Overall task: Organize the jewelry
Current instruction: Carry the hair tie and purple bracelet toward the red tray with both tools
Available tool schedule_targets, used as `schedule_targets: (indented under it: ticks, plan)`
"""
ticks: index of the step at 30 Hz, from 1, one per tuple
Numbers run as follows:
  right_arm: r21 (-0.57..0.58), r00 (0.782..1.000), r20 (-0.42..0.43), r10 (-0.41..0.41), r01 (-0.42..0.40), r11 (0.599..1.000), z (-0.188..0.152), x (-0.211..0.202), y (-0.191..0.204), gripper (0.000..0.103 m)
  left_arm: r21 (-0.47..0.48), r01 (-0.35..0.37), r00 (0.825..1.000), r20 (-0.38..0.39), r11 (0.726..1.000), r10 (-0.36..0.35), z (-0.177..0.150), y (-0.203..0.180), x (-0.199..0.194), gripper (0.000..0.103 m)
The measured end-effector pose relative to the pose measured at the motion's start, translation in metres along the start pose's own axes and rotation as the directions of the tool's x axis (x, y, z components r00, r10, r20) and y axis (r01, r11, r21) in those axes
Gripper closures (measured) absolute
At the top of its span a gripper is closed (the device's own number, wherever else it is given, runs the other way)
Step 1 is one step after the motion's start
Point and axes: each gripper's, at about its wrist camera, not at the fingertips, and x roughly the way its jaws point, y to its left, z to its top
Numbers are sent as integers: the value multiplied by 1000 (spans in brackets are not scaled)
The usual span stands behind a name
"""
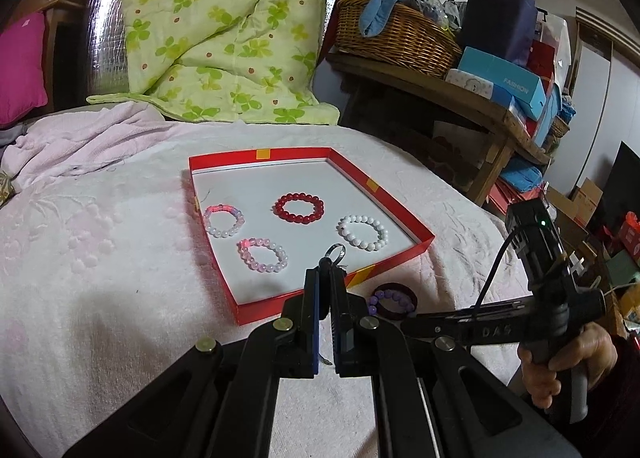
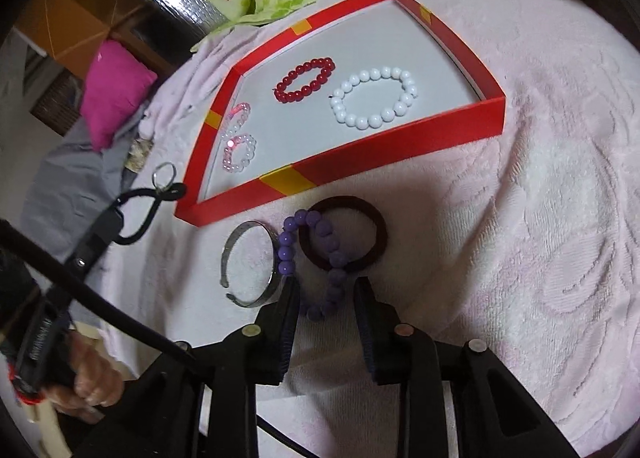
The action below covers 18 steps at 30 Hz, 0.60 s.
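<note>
Left claw: seen at the lower centre of the left wrist view, its fingers pressed together on a small silver ring, which is held above the near wall of the red tray. In the right wrist view the same ring is seen at the left, with a black looped cord hanging from the claw.

Right claw: fingers apart, nothing gripped; a purple bead bracelet lies between and just ahead of the tips, at the lower centre of the frame.

Dark red bangle: lies flat on the pink towel; it is overlapped by the purple beads.

Silver open cuff: lies just left of the purple bracelet, near the left fingertip; whether they touch cannot be told.

Red tray: a shallow box with a white floor and yellow tape patches on its walls, set beyond the loose pieces.

Tray contents: a pale pink bead bracelet nearest, a white bead bracelet to its right, a pink-and-white bracelet at the left wall, a red bead bracelet farthest back; all four are apart from one another.

Background: a green clover-print quilt at the upper centre, a magenta cushion at the far left, a wicker basket on a wooden shelf at the upper right.
</note>
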Motion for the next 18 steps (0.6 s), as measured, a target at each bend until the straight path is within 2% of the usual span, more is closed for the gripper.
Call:
schedule_targets:
  ticks: [1, 2, 6, 10, 12, 18]
  plan:
    - [-14, 1000, 2, -18, 18, 1000, -1, 0, 3, 87, 1, 0, 1000, 1, 1000, 0, 0, 0, 0, 98]
    - [-28, 999, 4, -36, 36, 999, -2, 1, 5, 90, 3, -1, 1000, 1, 1000, 1, 0, -1, 0, 98]
    - [-82, 999, 15, -51, 52, 995, -5, -4, 11, 92, 4, -4, 1000, 7, 1000, 3, 0, 0, -1, 98]
    - [-96, 997, 71, 10, -3, 995, -3, -23, 14, 93, -12, -6, 1000, 14, 1000, 6, 0, 3, -2, 98]
    - [-91, 992, 108, 70, -60, 994, 0, -35, 13, 93, -13, -11, 1000, 16, 1000, 11, 0, 4, -1, 98]
    - [-50, 964, 176, 201, -195, 979, 7, -52, 9, 93, -28, -18, 1000, 24, 999, 18, 1, 7, -1, 98]
